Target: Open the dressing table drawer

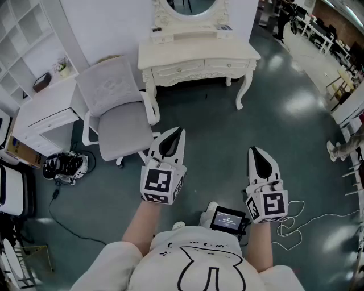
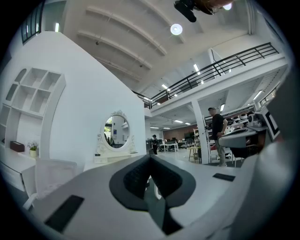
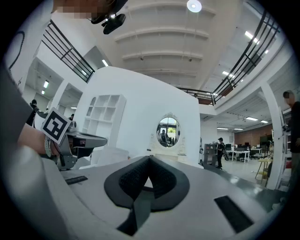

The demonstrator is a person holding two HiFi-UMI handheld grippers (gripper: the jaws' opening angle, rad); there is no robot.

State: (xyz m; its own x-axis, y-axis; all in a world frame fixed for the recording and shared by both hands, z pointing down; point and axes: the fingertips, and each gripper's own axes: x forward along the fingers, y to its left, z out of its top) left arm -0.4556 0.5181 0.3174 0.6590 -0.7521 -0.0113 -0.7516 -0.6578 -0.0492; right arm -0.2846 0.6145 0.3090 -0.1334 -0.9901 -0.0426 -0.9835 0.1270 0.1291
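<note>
We hold both tongs out level in front of us, over the dark green floor [image 1: 227,131] and well apart from the furniture. Our left tongs [image 1: 180,131] are clenched, with the tips meeting and nothing between them; the left gripper view shows the dark pads coming together at the front. Our right tongs [image 1: 252,149] are clenched the same way and carry nothing. They sit at about three o'clock of the left pair.

The dressing table [image 1: 193,54], cream with curved legs, stands against the white wall at twelve o'clock from us. Its oval mirror [image 1: 187,5] rises at the back of the tabletop. Its two drawers [image 1: 179,70] run side by side under the tabletop, and both sit flush and closed.

A grey chair [image 1: 114,116] stands at about ten o'clock of the left tongs, just beside the dressing table's left leg. Further round, at nine o'clock, a white desk [image 1: 48,111] sits below open shelves [image 1: 23,28]. A small screen [image 1: 228,218] hangs at our waist, near the right tongs.
</note>
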